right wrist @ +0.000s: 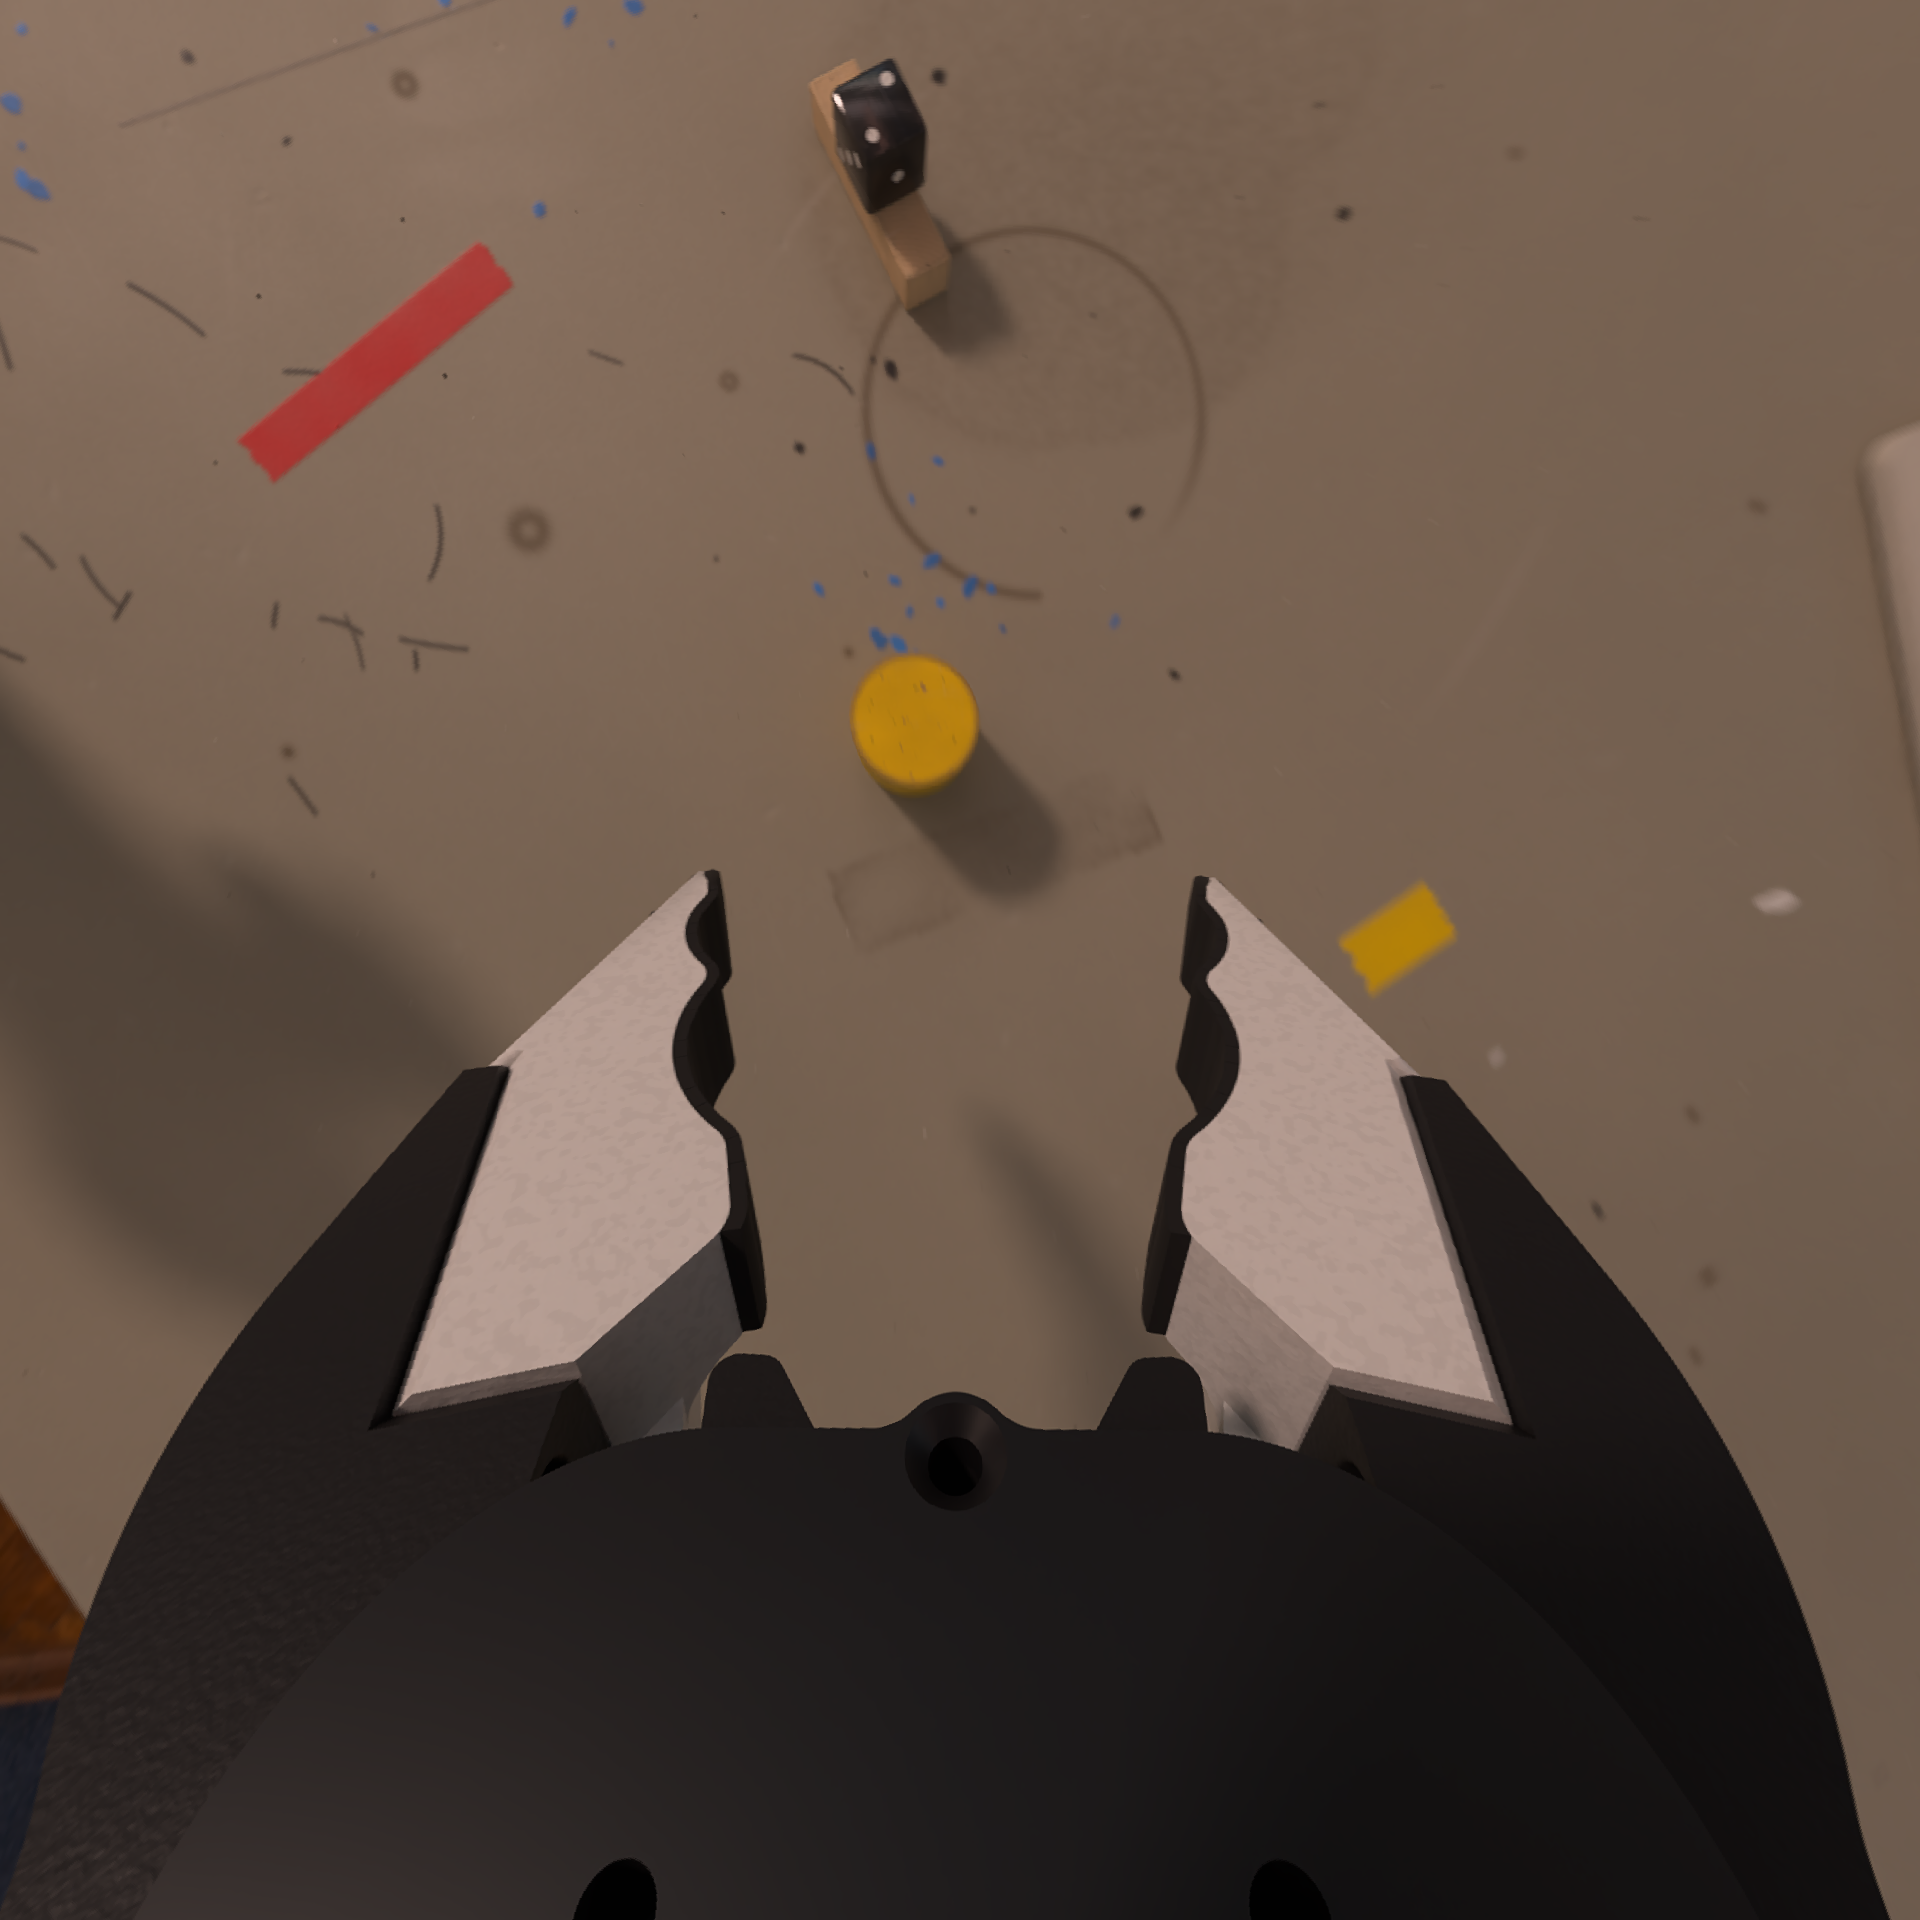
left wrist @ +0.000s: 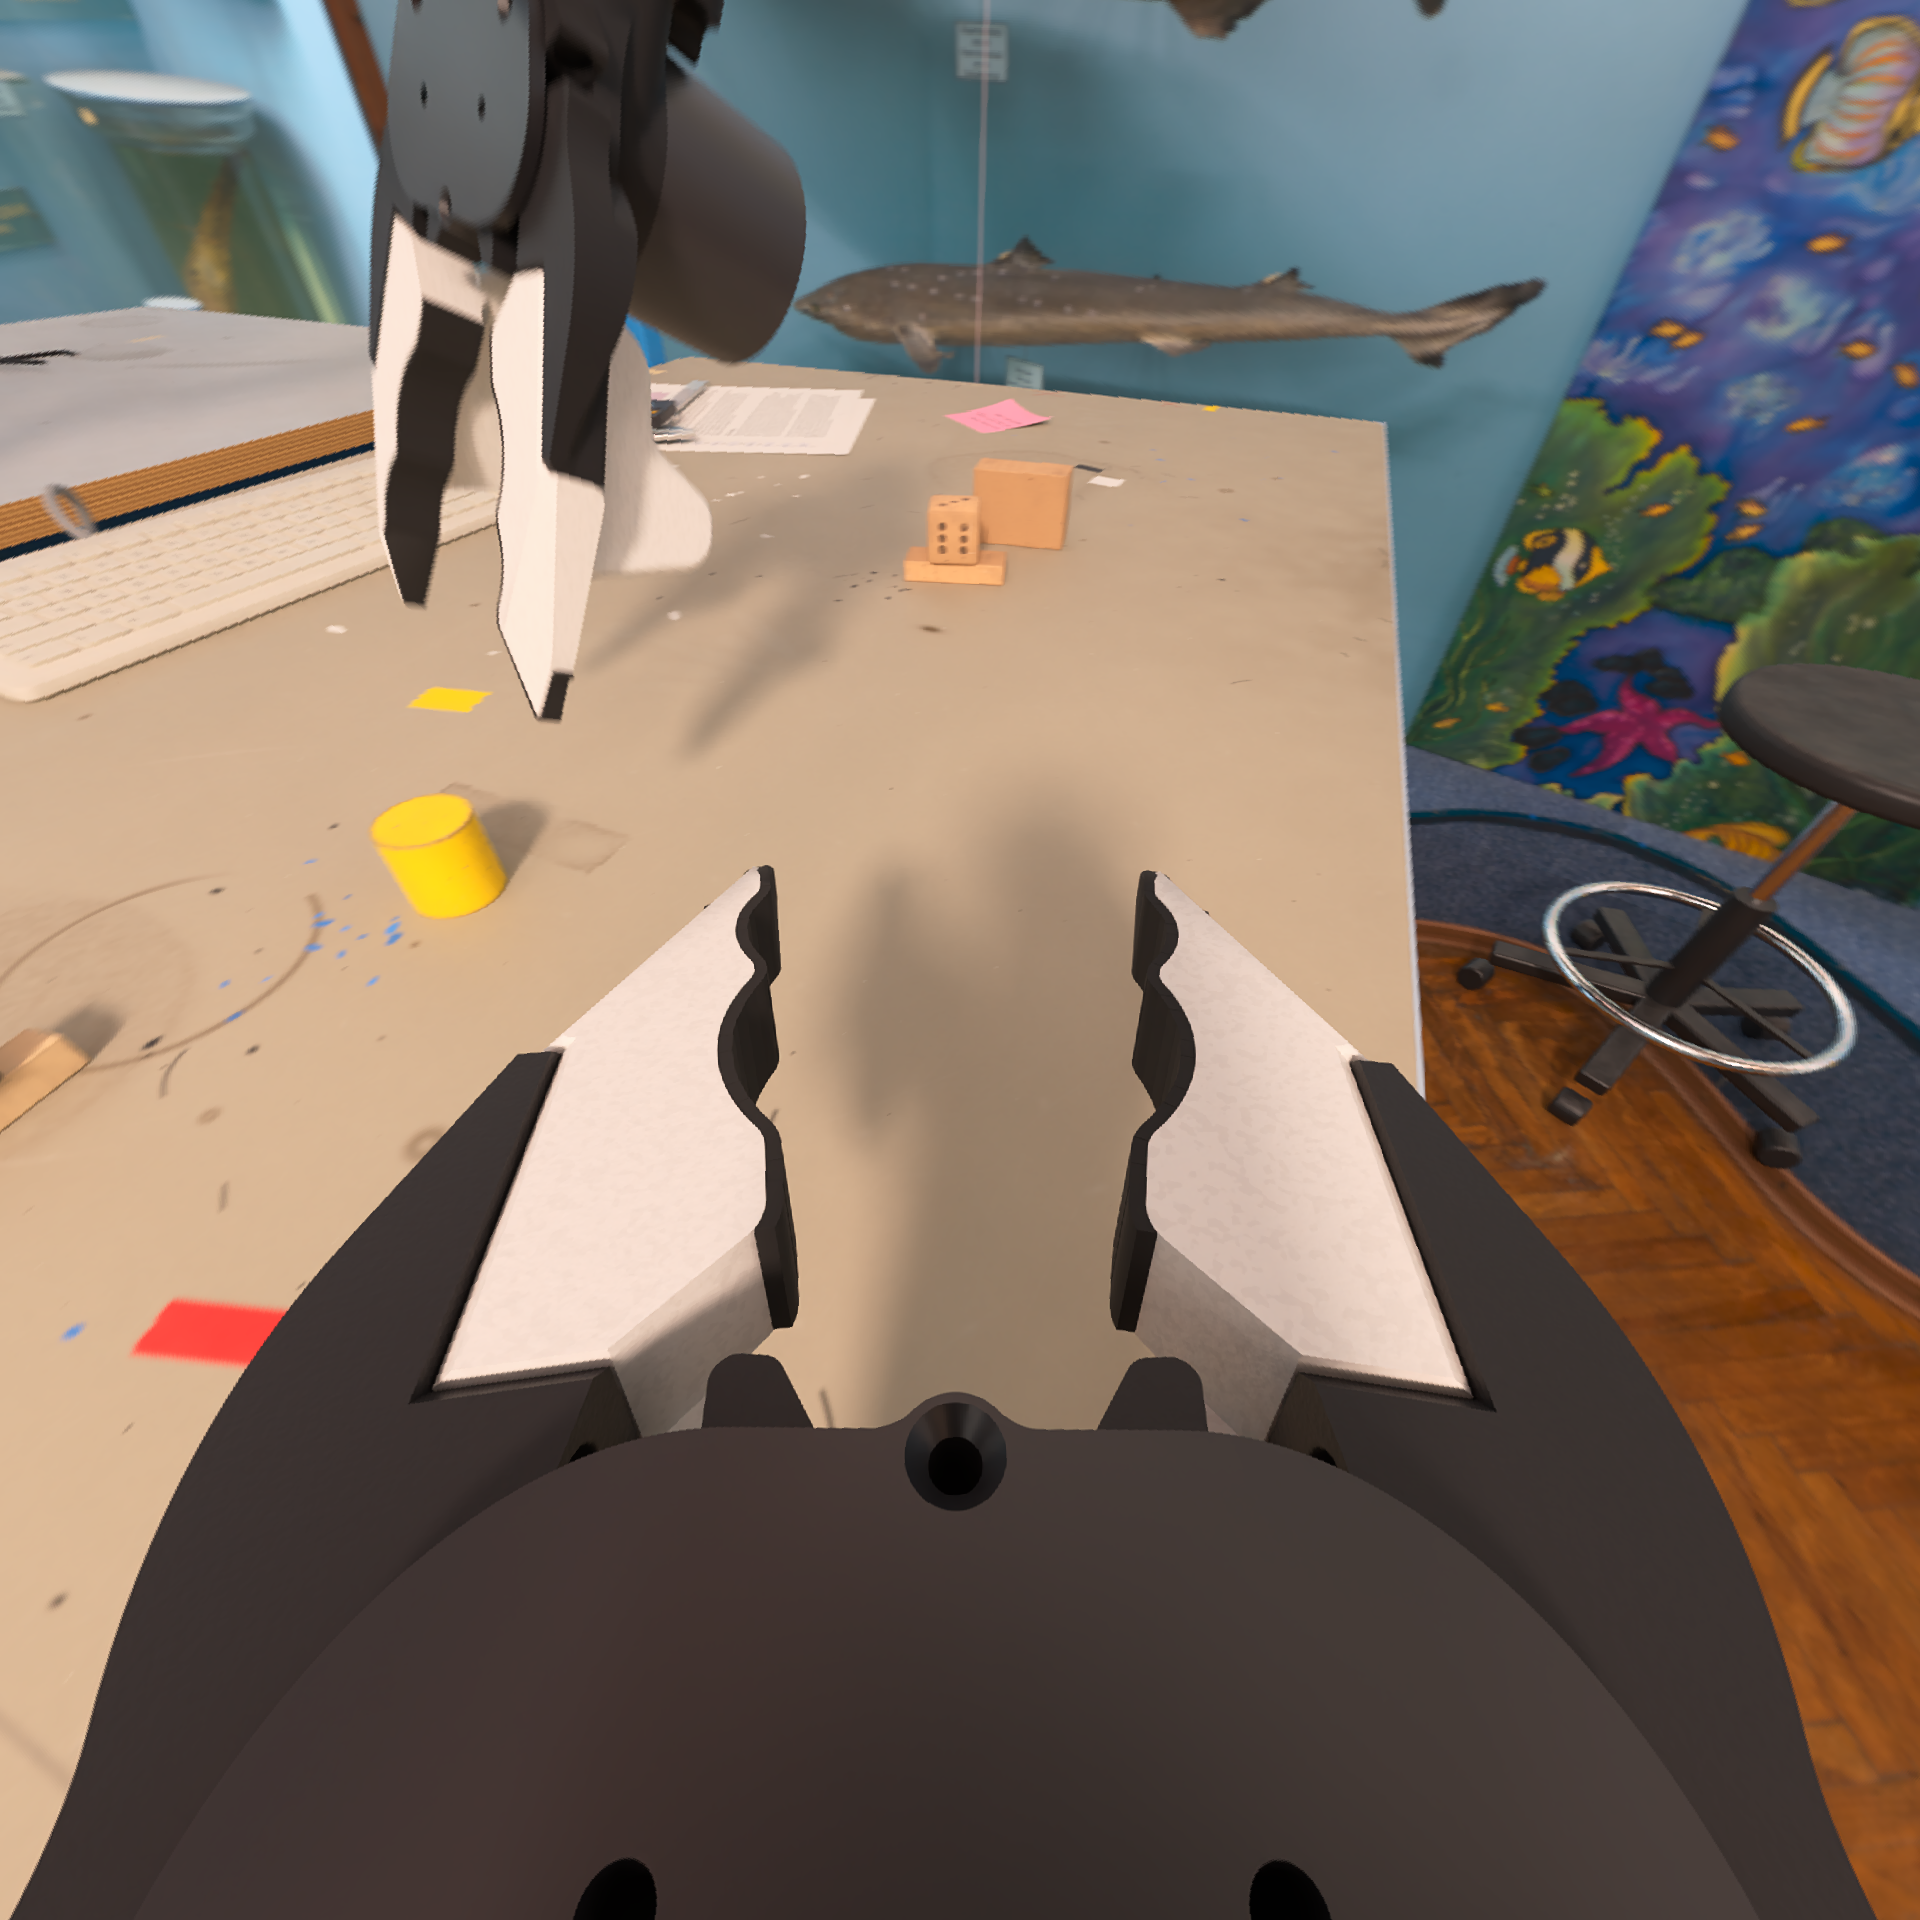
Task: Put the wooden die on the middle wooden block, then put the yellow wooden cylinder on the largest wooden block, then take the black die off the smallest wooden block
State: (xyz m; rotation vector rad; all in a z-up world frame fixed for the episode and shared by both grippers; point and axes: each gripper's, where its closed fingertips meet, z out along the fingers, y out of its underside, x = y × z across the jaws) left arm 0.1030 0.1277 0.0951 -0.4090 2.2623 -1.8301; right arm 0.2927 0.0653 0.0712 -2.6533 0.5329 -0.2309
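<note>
The wooden die (left wrist: 952, 529) sits on a flat wooden block (left wrist: 954, 567) at the far side of the table, beside the largest wooden block (left wrist: 1023, 503). The yellow wooden cylinder (left wrist: 438, 854) stands upright at the left; it also shows in the right wrist view (right wrist: 914, 726). The black die (right wrist: 879, 135) rests on a thin wooden block (right wrist: 914, 255). My left gripper (left wrist: 954, 883) is open and empty above bare table. My right gripper (right wrist: 956, 883) is open and empty, above and just short of the cylinder; it also hangs in the left wrist view (left wrist: 483, 649).
A white keyboard (left wrist: 197, 582) lies at the left, papers (left wrist: 774, 418) and a pink note (left wrist: 995, 417) at the far edge. Red tape (right wrist: 376, 362) and yellow tape (right wrist: 1397, 935) are stuck on the table (left wrist: 1143, 727). A stool (left wrist: 1766, 883) stands right of the table edge.
</note>
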